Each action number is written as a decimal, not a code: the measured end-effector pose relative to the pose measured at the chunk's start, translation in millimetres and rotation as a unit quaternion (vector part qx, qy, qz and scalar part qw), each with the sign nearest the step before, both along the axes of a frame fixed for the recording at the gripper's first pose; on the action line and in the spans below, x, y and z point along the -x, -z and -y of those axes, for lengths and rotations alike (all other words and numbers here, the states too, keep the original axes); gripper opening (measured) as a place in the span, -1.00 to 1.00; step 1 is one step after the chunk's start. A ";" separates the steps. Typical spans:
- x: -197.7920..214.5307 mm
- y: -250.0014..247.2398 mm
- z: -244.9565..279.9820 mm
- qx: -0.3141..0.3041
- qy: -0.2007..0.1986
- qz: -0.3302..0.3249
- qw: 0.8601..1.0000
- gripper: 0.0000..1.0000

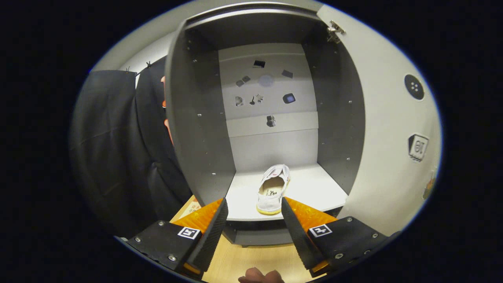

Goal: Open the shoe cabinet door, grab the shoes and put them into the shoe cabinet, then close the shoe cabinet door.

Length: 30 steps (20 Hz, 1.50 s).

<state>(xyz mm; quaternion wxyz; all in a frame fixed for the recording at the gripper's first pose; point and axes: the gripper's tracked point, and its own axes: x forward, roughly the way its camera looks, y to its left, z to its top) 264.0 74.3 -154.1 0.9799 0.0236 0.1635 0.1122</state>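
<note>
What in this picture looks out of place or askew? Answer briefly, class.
Only slightly: the shoe sits on the cabinet shelf with its heel at the front edge, angled rather than square. The open tongs hover before it, door swung wide.

**Shoe on the cabinet shelf, jaws apart in front of it**

The shoe cabinet [275, 118] stands open, its door [389, 129] swung out to the right with a hinge [335, 31] at the top corner. A single pale shoe [272, 189] lies on the white shelf [314, 192], heel toward the camera, close to the shelf's front edge. The gripper [254, 212] has its jaws spread wide and holds nothing; the shoe's heel sits between the fingertips, touching neither. Under the fingers lies a wooden counter [251, 259]. Dark cloth [118, 157] hangs left of the cabinet.
</note>
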 end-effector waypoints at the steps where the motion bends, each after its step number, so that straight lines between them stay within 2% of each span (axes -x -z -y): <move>1: 16.6 -2.1 5.4 0.006 0.002 0.003 1.000 0.73; 8: 115.5 -18.6 45.7 -0.008 0.024 -0.002 1.000 0.77; 13: 162.1 -52.1 90.9 -0.028 0.034 0.029 0.999 0.76; 18: 195.1 -65.2 135.0 -0.002 0.017 0.045 0.999 0.76; 20: 204.3 -61.5 170.2 0.019 0.020 0.046 0.999 0.76; 24: 221.0 -56.7 224.8 -0.002 0.014 0.031 0.999 0.76; 30: 201.7 -63.2 305.3 -0.018 0.023 0.049 0.998 0.76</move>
